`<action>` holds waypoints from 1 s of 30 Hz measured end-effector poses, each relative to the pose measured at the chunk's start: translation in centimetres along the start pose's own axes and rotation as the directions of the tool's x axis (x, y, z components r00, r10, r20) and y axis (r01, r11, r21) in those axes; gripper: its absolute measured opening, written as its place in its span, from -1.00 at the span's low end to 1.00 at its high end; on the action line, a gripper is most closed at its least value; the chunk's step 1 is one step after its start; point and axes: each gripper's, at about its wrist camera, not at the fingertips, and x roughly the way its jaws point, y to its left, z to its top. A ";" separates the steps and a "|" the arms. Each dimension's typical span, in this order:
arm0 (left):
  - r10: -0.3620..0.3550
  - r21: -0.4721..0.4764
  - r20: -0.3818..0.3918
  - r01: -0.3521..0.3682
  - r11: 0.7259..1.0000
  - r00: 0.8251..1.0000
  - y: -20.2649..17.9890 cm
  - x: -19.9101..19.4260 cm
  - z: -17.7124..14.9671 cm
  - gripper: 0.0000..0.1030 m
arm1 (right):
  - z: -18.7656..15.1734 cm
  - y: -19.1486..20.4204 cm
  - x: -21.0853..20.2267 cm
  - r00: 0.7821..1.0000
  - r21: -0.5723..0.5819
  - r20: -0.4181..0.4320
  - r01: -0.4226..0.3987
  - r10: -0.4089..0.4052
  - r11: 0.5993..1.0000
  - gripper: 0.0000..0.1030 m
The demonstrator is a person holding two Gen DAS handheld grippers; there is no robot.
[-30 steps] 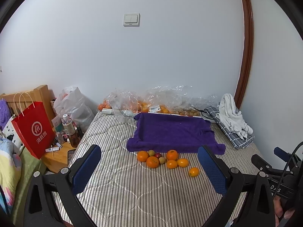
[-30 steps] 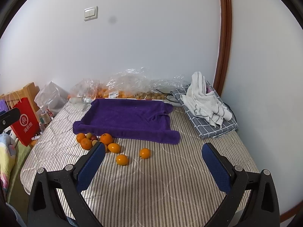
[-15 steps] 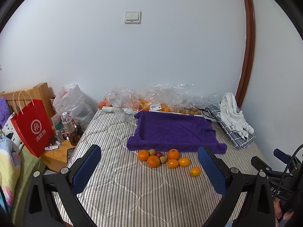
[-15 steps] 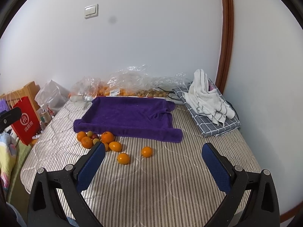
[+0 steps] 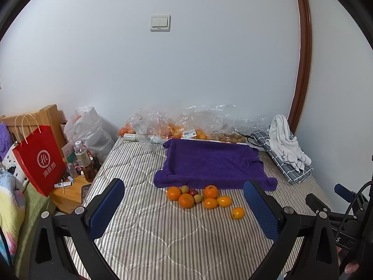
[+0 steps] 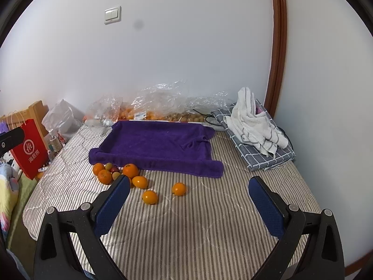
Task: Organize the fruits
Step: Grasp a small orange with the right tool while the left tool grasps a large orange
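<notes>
Several oranges (image 5: 186,200) and small green and red fruits (image 5: 193,192) lie in a loose cluster on the striped mattress (image 5: 151,235), just in front of a purple towel (image 5: 211,162) spread like a shallow tray. The cluster (image 6: 105,176) and towel (image 6: 153,143) also show in the right wrist view, with two oranges (image 6: 150,197) lying apart to the right. My left gripper (image 5: 184,207) is open and empty, held above the mattress short of the fruit. My right gripper (image 6: 188,204) is open and empty, near the stray oranges.
Clear plastic bags of more fruit (image 5: 191,126) lie along the wall behind the towel. A white towel on a folded checked cloth (image 5: 288,147) lies at the right. A red paper bag (image 5: 39,158), bottles (image 5: 82,161) and a wooden stand sit left of the mattress.
Both grippers have tilted down slightly and drawn a little closer to the fruit. Nothing on the mattress has moved.
</notes>
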 end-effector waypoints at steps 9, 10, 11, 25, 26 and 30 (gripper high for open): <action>-0.004 0.002 -0.036 0.005 1.000 0.999 0.6 3.8 -0.8 0.99 | -0.5 -0.8 3.0 0.999 -0.005 -0.039 -0.007 0.006 1.000 0.93; -0.002 0.000 -0.047 0.002 1.000 0.999 0.8 4.3 -1.0 0.99 | -0.6 -0.7 3.5 0.999 -0.009 -0.045 -0.009 0.009 1.000 0.93; -0.001 -0.004 -0.057 0.000 1.000 0.998 1.1 5.0 -1.2 0.99 | -0.8 -0.7 4.5 0.998 -0.013 -0.058 -0.015 0.014 1.000 0.93; 0.033 0.035 -0.272 -0.025 0.999 0.962 4.8 16.5 -7.7 0.81 | -5.3 0.3 17.3 0.973 0.005 -0.218 -0.074 0.073 0.997 0.37; 0.042 0.034 -0.284 -0.034 0.999 0.958 5.1 17.1 -8.1 0.81 | -5.6 0.4 18.3 0.969 0.002 -0.235 -0.083 0.081 0.997 0.32; 0.051 0.021 -0.327 -0.047 0.999 0.944 5.9 18.9 -9.5 0.43 | -6.0 0.6 20.7 0.955 0.006 -0.278 -0.108 0.106 0.994 0.24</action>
